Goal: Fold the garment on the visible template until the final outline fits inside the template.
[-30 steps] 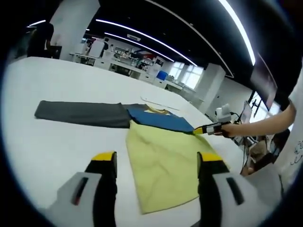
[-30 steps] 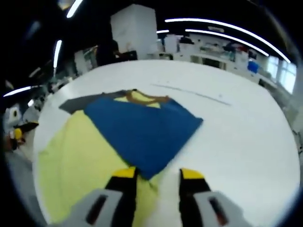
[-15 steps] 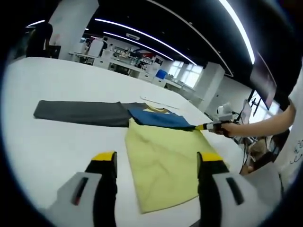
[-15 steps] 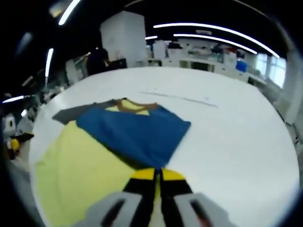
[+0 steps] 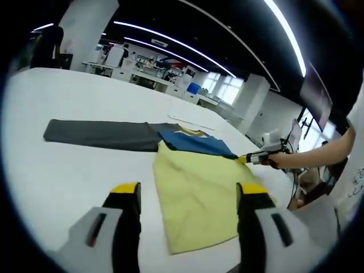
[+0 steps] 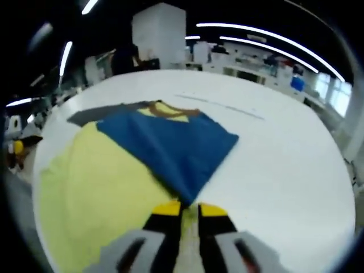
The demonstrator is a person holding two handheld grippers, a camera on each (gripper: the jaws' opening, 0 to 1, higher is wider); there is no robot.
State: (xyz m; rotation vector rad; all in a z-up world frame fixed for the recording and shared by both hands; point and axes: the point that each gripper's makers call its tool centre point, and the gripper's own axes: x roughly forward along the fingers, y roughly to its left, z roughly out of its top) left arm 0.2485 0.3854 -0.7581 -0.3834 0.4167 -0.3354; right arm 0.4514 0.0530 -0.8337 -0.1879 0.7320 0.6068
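Left tool (image 5: pixel 189 196) hovers released, jaws wide, above the yellow body of the garment (image 5: pixel 196 187) spread flat on the white bench (image 5: pixel 68 165); grey sleeve (image 5: pixel 99 134) stretches left. Right tool (image 6: pixel 183 209) is clenched on the blue sleeve's (image 6: pixel 170 145) corner.

- A broad white worktop (image 5: pixel 68 165) carries everything here; its surface is plain and matte, and it runs far back toward the room behind.
- One garment (image 5: pixel 196 185) lies flat on it: a pale yellow body nearest the left tongs' view, a blue panel (image 6: pixel 170 145) folded across the upper part, and a dark grey sleeve (image 5: pixel 99 135) stretched straight out to the side.
- A yellow neckline with a brown collar edge (image 6: pixel 165 111) shows beyond the blue panel.
- Past the garment, a thin faint line (image 6: pixel 219 107) runs across the white surface.
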